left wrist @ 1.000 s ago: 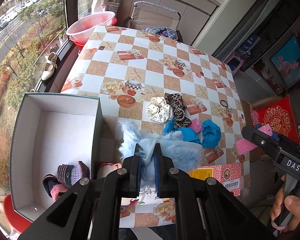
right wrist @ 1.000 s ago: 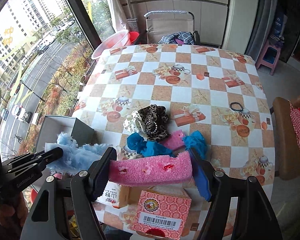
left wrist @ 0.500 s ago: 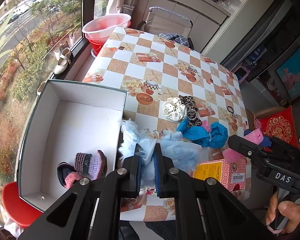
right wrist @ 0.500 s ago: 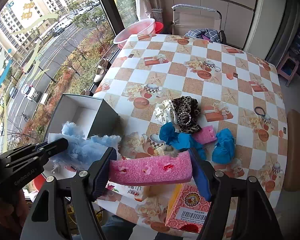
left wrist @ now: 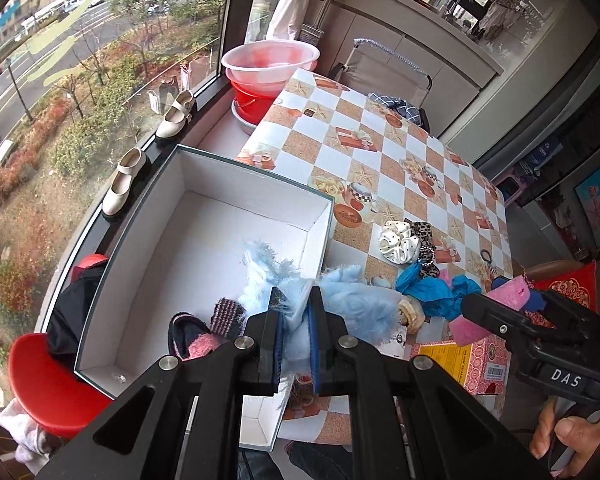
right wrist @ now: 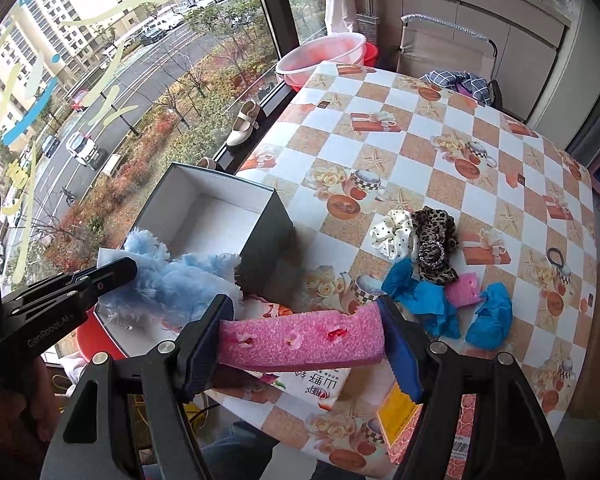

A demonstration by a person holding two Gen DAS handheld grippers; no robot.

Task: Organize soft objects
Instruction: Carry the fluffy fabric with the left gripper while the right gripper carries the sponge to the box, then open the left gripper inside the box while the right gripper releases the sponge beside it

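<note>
My left gripper (left wrist: 294, 330) is shut on a fluffy light-blue fabric piece (left wrist: 352, 306) and holds it above the right wall of an open white-lined box (left wrist: 204, 216); it also shows in the right wrist view (right wrist: 172, 276). Knitted socks (left wrist: 204, 332) lie in the box. My right gripper (right wrist: 306, 344) is shut on a long pink sponge (right wrist: 300, 344), held above the table's near edge. On the table lie a white scrunchie (right wrist: 392, 234), a leopard scrunchie (right wrist: 436, 244), blue cloths (right wrist: 488, 318) and a small pink sponge (right wrist: 462, 288).
The checked tablecloth (right wrist: 420, 120) covers the table by a window. A pink printed carton (left wrist: 472, 364) and a food packet (right wrist: 316, 384) lie at the near edge. Pink basins (left wrist: 270, 64), shoes (left wrist: 176, 116) and a red stool (left wrist: 44, 384) are at the left.
My left gripper has carried the blue fabric leftward and higher, from over the table to over the box's right side. My right gripper has risen and moved left with the pink sponge.
</note>
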